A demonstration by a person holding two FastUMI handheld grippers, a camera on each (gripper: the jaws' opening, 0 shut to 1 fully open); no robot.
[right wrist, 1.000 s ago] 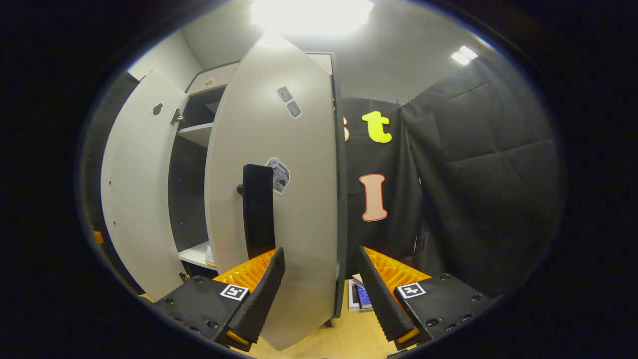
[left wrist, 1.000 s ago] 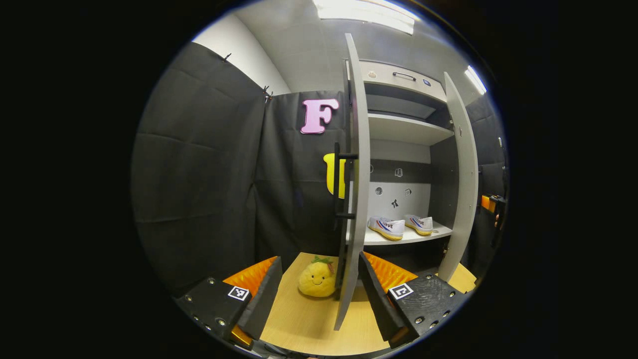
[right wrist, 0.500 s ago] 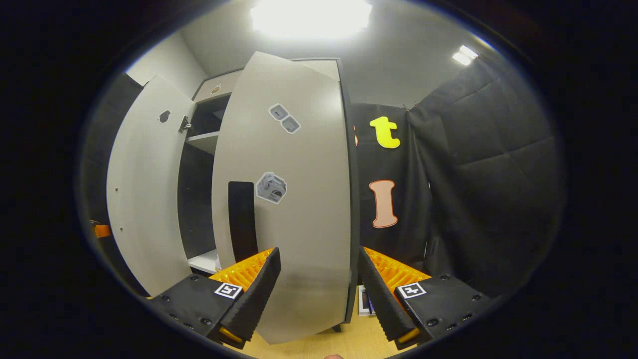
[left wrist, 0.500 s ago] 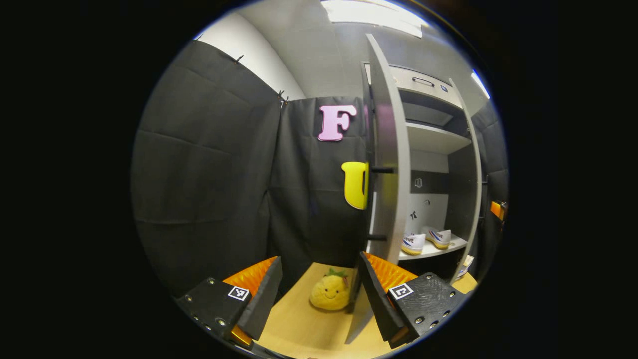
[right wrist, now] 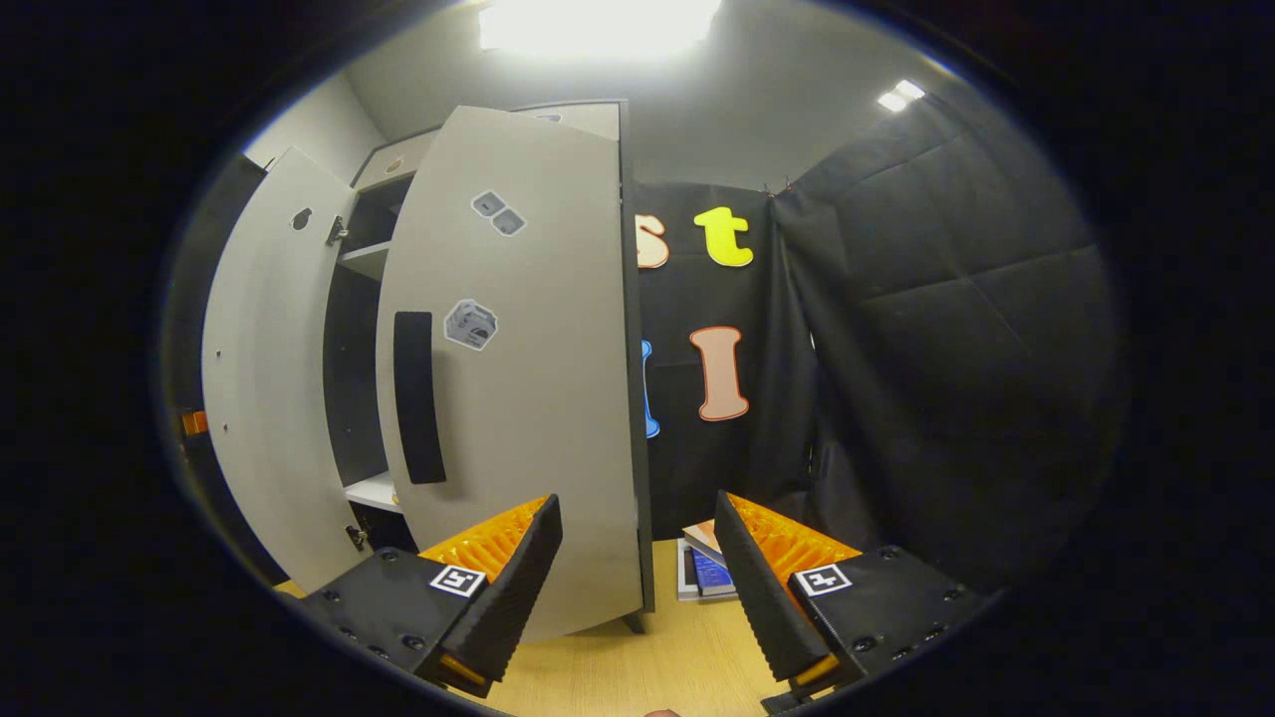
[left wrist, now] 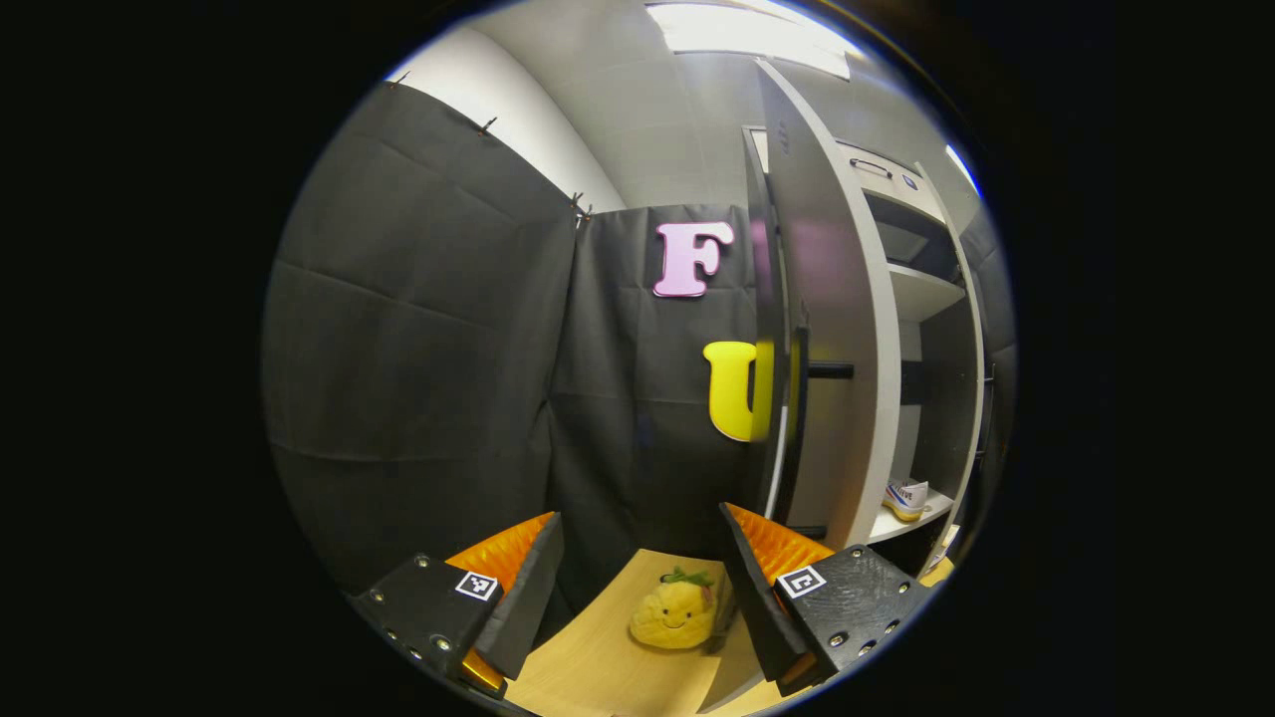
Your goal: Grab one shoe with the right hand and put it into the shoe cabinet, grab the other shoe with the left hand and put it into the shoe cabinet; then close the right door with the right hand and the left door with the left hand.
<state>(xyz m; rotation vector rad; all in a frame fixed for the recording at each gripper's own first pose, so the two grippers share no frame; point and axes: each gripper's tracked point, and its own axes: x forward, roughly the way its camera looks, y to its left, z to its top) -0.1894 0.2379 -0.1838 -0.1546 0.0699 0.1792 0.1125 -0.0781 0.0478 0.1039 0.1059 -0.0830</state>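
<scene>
Sitting on a cabinet [left wrist: 926,289] shelf: one shoe [left wrist: 904,497], peeking past the left door [left wrist: 832,329]. Gaping wide, gripping nothing: left gripper [left wrist: 637,588] and right gripper [right wrist: 637,588].

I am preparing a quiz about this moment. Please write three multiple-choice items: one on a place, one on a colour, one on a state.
1. Where does the plush toy lie?
A. on the wooden floor by the left door
B. on a cabinet shelf
C. inside the top drawer

2. What colour is the bar handle on the right door?
A. white
B. black
C. yellow

3. How is the left gripper?
A. shut on a shoe
B. shut on the handle
C. open

Answers: 1 A, it lies on the floor below the left door. 2 B, it is dark against the pale panel. 3 C, its fingers stand apart, holding nothing.
</scene>
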